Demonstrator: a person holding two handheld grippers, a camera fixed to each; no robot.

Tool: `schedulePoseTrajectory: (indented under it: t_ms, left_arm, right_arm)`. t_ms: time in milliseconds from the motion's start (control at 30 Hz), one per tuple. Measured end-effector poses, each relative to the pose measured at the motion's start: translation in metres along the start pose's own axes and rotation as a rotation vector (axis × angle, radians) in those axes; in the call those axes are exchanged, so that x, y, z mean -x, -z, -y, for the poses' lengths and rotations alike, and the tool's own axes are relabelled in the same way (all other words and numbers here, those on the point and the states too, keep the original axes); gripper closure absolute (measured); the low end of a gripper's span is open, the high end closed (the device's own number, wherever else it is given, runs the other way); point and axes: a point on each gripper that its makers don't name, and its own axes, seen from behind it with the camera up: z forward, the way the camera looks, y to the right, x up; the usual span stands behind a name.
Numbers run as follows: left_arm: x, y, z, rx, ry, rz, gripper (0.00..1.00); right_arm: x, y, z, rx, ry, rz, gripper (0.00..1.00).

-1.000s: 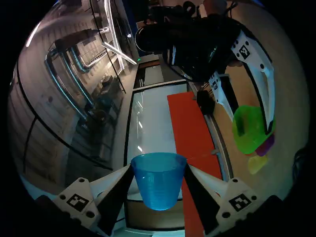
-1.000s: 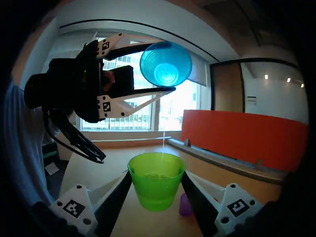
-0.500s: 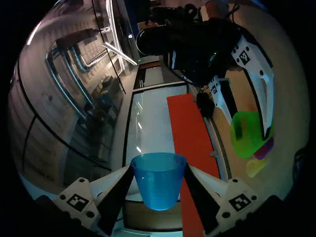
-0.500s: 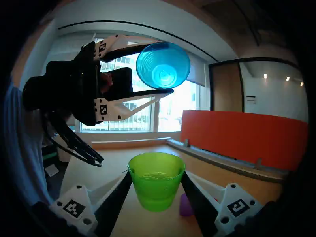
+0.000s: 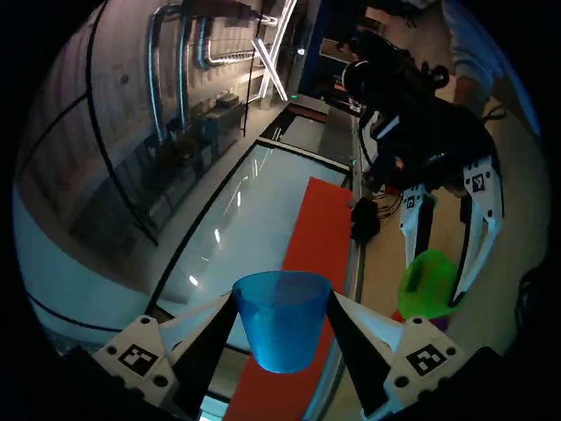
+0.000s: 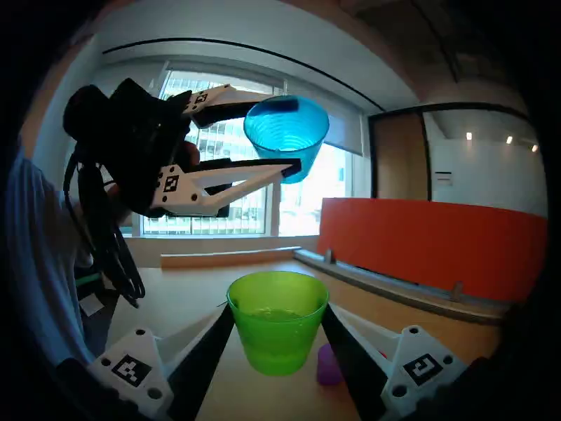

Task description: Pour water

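Note:
My left gripper [image 5: 282, 330] is shut on a blue cup [image 5: 282, 319], held up in the air. In the right gripper view the same blue cup [image 6: 286, 145] hangs above, leaning only a little, clamped by the left gripper [image 6: 280, 137]. My right gripper [image 6: 276, 337] is shut on a green cup [image 6: 277, 330] with some water in it, held above the wooden table [image 6: 182, 295]. The left gripper view shows that green cup [image 5: 426, 286] at lower right between the right gripper's white fingers [image 5: 480, 231]. No stream runs between the cups.
A small purple cup [image 6: 327, 363] stands on the table just behind the green one. An orange divider panel [image 6: 449, 245] runs along the table's far edge, with windows [image 6: 231, 203] behind. A person's light blue sleeve [image 6: 31, 281] is at the left.
The blue cup has tipped back from lying on its side toward upright, and the thin stream into the green cup has stopped. The green cup has stayed in place.

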Motion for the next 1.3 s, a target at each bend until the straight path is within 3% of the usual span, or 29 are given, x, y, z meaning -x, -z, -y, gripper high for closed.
schedulePoseTrajectory:
  t_ms: [300, 600, 767, 1000, 1300]
  left_arm:
    - [0.013, 0.004, 0.007, 0.005, 0.354, 0.012, 0.13]
    - [0.027, 0.003, 0.011, 0.02, 0.649, 0.031, 0.13]
    - [0.032, 0.005, 0.01, 0.043, 0.787, 0.037, 0.12]
    - [0.041, 0.006, 0.008, 0.073, 0.905, 0.06, 0.12]
    - [0.052, 0.01, 0.005, 0.091, 0.972, 0.082, 0.12]
  right_arm:
    - [-0.004, 0.005, 0.0, 0.008, 0.003, -0.007, 0.12]
    - [-0.006, 0.009, -0.002, 0.015, 0.003, -0.011, 0.12]
    - [-0.008, 0.01, -0.002, 0.017, 0.003, -0.011, 0.12]
    - [-0.009, 0.011, -0.002, 0.018, 0.006, -0.012, 0.12]
    - [-0.009, 0.011, -0.001, 0.011, 0.005, -0.006, 0.12]
